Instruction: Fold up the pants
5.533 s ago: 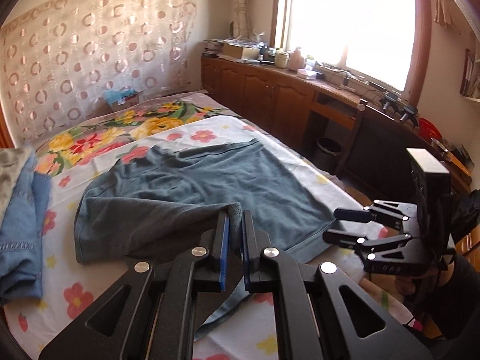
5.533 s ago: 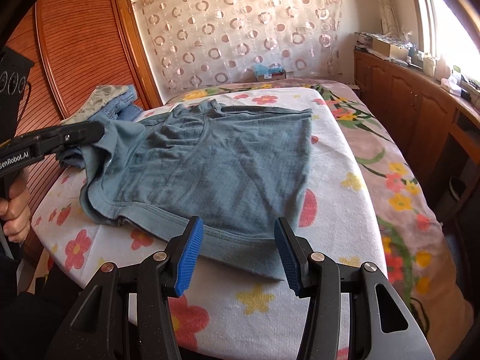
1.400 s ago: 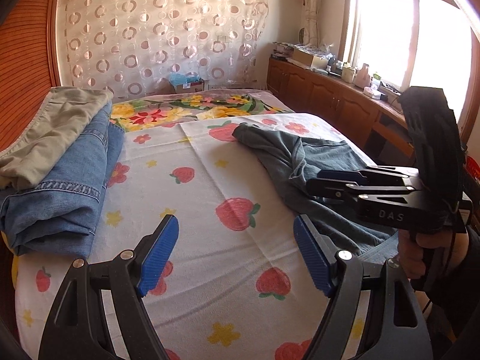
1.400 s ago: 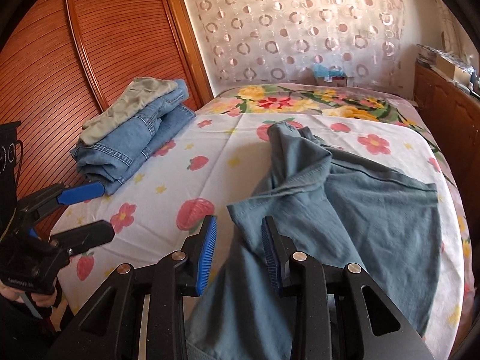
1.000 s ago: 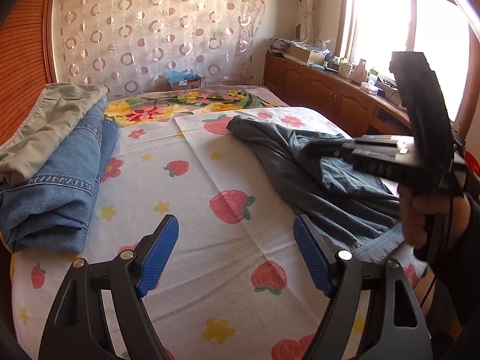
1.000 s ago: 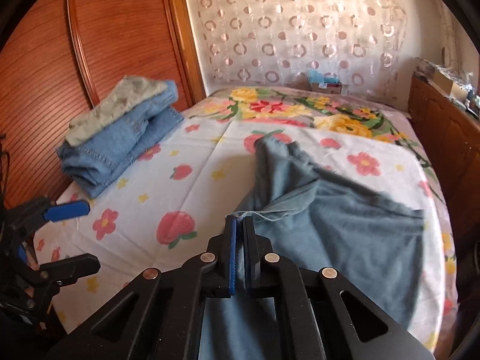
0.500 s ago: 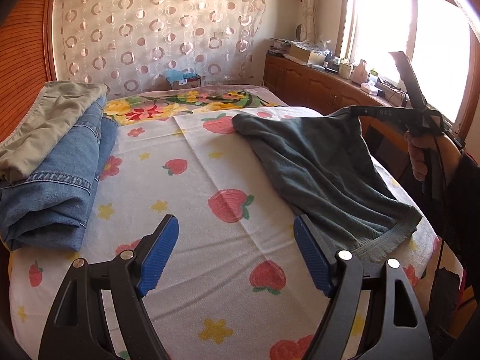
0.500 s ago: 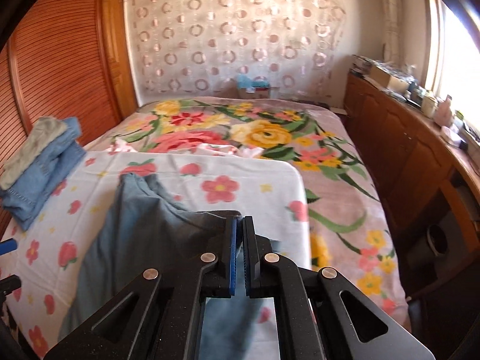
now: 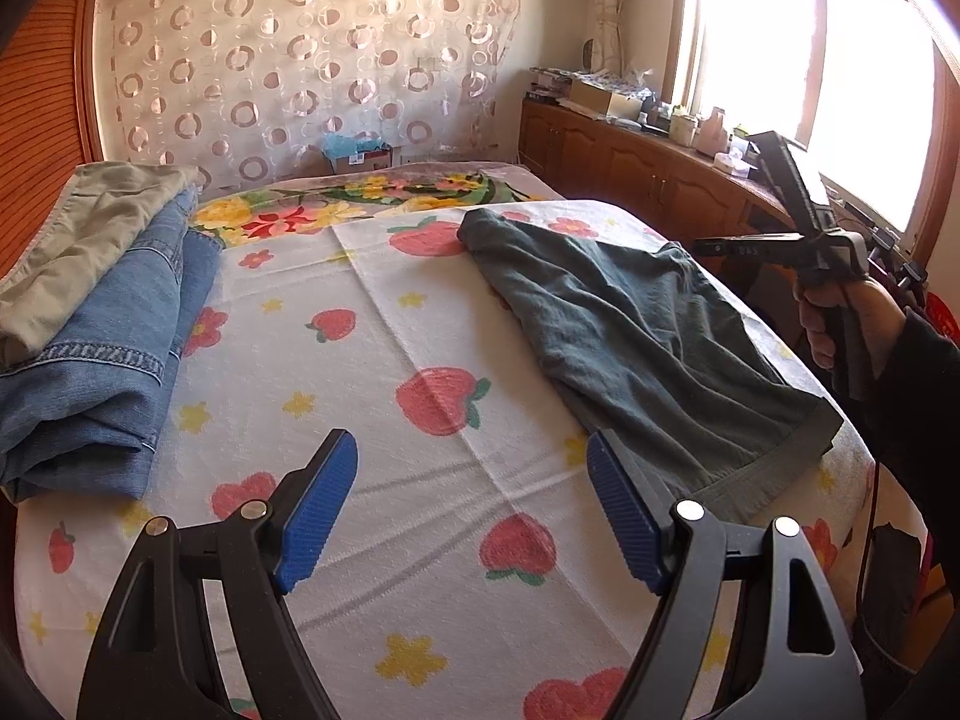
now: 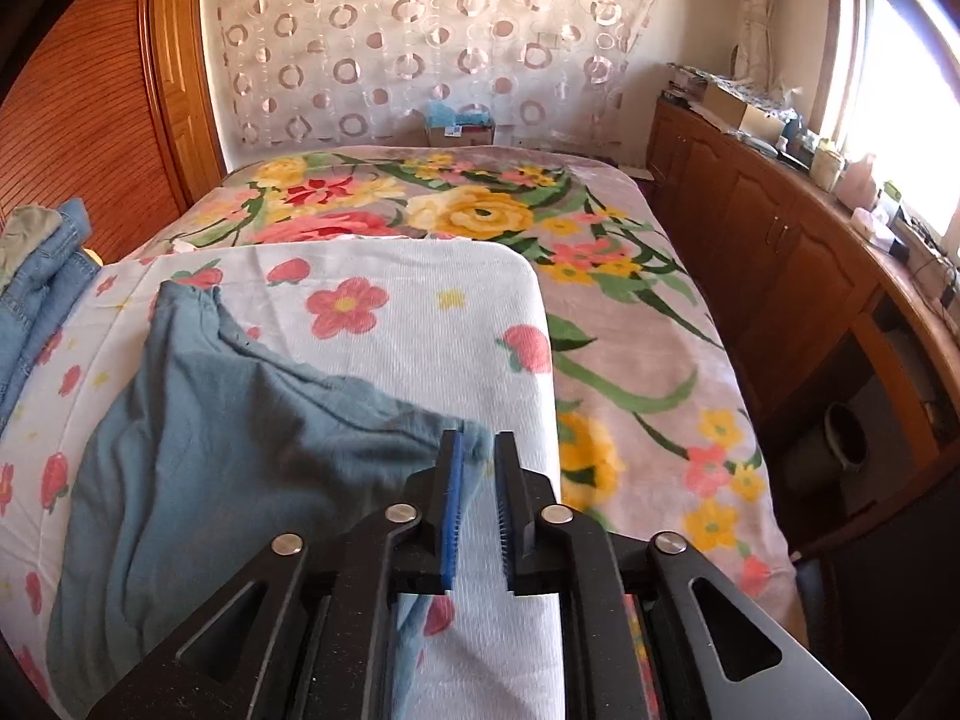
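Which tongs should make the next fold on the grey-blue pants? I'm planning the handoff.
Right, probably. The right tongs sit at the pants' far corner, nearly closed, with cloth between them. The left tongs hang wide open over bare sheet, beside the hem, touching nothing.

My right tongs [image 10: 477, 480], blue-padded jaws slightly parted, have a corner of the grey-blue cotton pants [image 10: 240, 432] between them, spread leftward over the white strawberry-print towel [image 10: 420, 324] on the bed.

Both wrist views over bed [image 9: 432, 324], seemingly
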`<action>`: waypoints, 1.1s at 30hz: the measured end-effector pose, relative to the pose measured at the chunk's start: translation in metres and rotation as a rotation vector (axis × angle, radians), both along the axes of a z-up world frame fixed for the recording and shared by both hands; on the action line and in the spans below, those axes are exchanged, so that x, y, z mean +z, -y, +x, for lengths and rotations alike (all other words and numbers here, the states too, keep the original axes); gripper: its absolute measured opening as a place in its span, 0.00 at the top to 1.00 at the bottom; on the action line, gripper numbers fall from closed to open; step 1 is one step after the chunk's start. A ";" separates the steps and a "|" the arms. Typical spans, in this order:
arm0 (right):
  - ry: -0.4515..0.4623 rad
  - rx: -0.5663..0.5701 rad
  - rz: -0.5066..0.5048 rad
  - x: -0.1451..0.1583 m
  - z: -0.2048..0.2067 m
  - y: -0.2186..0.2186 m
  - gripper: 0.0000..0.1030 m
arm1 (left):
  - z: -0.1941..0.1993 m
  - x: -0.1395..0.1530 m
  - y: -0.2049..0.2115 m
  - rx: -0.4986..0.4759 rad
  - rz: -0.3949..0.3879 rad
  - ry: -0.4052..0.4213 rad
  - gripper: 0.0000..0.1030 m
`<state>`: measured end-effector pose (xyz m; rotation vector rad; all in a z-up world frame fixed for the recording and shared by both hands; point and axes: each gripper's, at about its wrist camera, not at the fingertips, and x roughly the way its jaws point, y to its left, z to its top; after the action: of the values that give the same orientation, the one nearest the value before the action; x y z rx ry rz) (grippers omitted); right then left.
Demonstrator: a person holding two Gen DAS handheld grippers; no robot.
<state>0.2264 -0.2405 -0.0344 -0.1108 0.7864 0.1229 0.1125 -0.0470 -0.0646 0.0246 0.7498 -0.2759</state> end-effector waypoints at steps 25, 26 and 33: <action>-0.020 0.081 0.149 0.003 -0.203 0.027 0.81 | -0.008 -0.016 0.047 -0.120 0.007 -0.052 0.23; -0.024 0.083 0.147 0.003 -0.204 0.027 0.81 | -0.008 -0.017 0.049 -0.125 0.011 -0.055 0.23; -0.045 0.080 0.154 0.001 -0.203 0.025 0.81 | -0.011 -0.024 0.060 -0.156 0.022 -0.082 0.23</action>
<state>0.0232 -0.2658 -0.0330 0.0068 0.8146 0.2619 0.1014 -0.1066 -0.0889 0.0931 0.8333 -0.4192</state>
